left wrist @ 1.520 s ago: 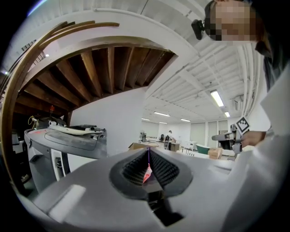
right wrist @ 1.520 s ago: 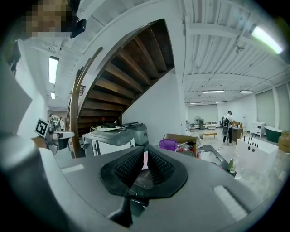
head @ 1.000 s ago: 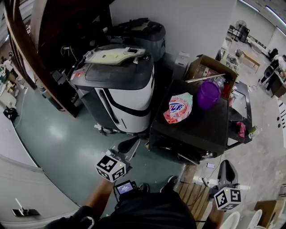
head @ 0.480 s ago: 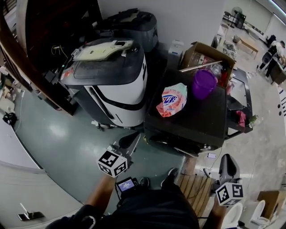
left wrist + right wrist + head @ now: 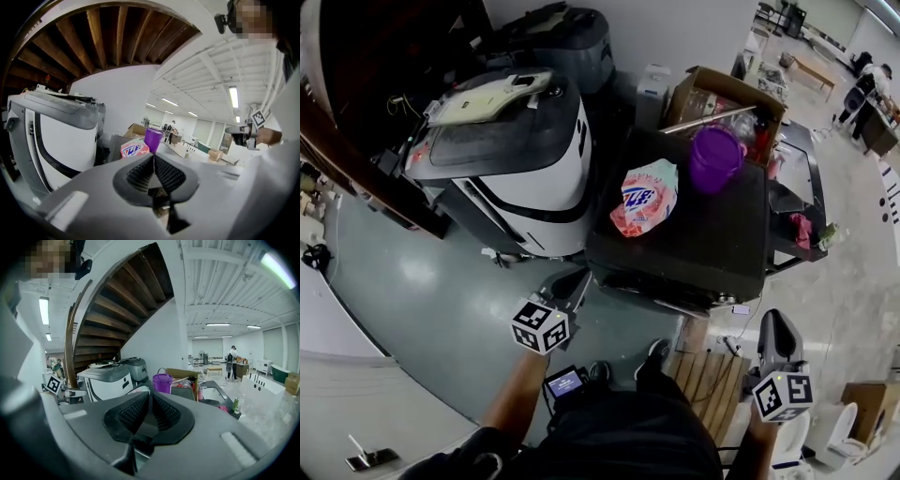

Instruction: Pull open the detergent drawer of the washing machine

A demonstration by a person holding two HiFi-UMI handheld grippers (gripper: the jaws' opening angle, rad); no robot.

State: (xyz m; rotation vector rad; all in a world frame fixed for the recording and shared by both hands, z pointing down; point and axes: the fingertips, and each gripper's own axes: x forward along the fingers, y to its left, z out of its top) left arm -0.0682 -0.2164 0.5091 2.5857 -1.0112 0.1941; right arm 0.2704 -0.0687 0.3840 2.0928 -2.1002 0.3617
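The washing machine is a dark box seen from above, and its front face is steeply foreshortened. I cannot make out the detergent drawer. A pink detergent bag and a purple bucket stand on its top. My left gripper is shut and empty, just off the machine's front left corner without touching it. In the left gripper view, its jaws meet, with the bag and bucket beyond. My right gripper is shut and empty, low at the right, short of the machine's front; its pads meet.
A large white and grey machine stands close to the washer's left. A cardboard box sits behind the bucket. A wooden pallet lies on the floor by my feet. A dark wooden staircase curves at the left.
The left gripper has sunk and come closer to the washer's front left corner. The right gripper has shifted a little. Both jaws stay shut.
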